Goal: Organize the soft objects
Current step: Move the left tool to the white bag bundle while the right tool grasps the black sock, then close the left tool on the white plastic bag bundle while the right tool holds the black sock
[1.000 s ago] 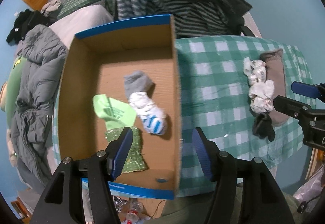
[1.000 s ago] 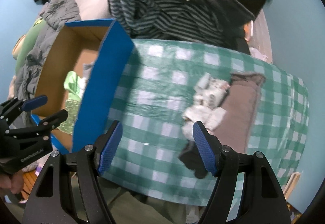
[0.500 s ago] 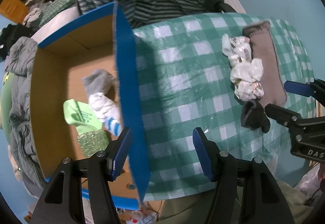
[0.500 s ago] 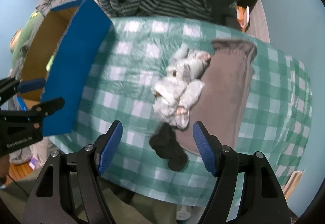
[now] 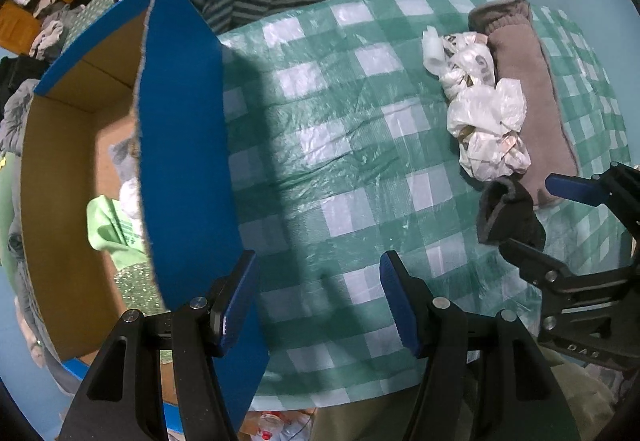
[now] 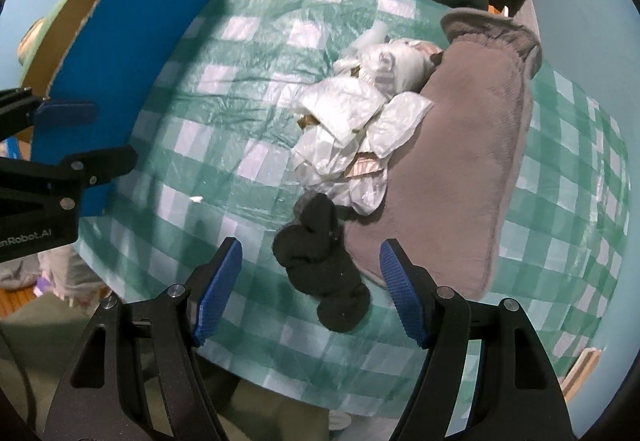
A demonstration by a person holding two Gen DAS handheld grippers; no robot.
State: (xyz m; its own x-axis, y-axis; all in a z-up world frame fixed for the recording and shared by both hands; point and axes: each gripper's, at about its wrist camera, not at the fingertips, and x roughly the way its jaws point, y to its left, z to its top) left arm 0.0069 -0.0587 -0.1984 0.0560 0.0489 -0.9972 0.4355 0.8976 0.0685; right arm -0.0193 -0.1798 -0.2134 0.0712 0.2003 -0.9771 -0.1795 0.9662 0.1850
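A green checked tablecloth (image 6: 224,113) covers the table. The right gripper (image 6: 310,283), fingers apart and empty, frames a black sock (image 6: 320,265) lying between them. Beyond it sit crumpled plastic bags (image 6: 352,121) against a grey pillow (image 6: 460,145). The left gripper (image 5: 316,299), also spread, hovers beside a blue box (image 5: 180,145).

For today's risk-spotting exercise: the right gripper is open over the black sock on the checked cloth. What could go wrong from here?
1. The black sock touches the crumpled white plastic bags and the brown pillow; the right gripper may snag either.
2. The sock lies near the table edge, so a nudge could push it off.
3. The blue box wall stands tall; a carried sock might catch on it.
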